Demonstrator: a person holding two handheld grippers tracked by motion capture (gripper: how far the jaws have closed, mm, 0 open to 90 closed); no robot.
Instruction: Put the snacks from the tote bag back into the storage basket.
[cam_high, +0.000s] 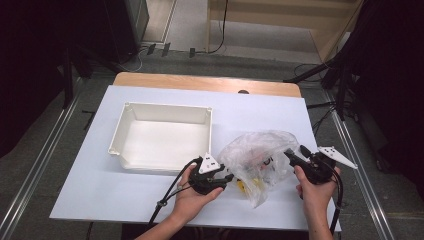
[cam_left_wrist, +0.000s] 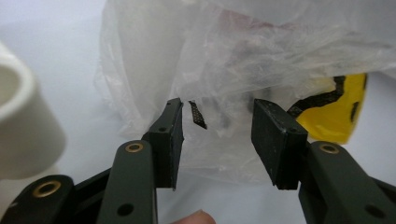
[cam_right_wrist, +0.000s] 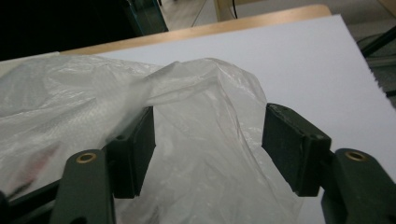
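White rectangular plastic bin (cam_high: 160, 137), open and empty, left of centre on white tabletop (cam_high: 260, 107). Wooden strip (cam_high: 200, 82) along tabletop's far edge. Cables (cam_high: 220, 30) on floor beyond.

Counter: a white counter (cam_high: 150, 200) is lying on a wooden top.
Floor: grey floor (cam_high: 240, 60) is showing behind, with black cables (cam_high: 220, 30).
Sides: metal rails (cam_high: 35, 170) are running along.
Furniture: a pale wooden shelf (cam_high: 300, 20) is standing far back.
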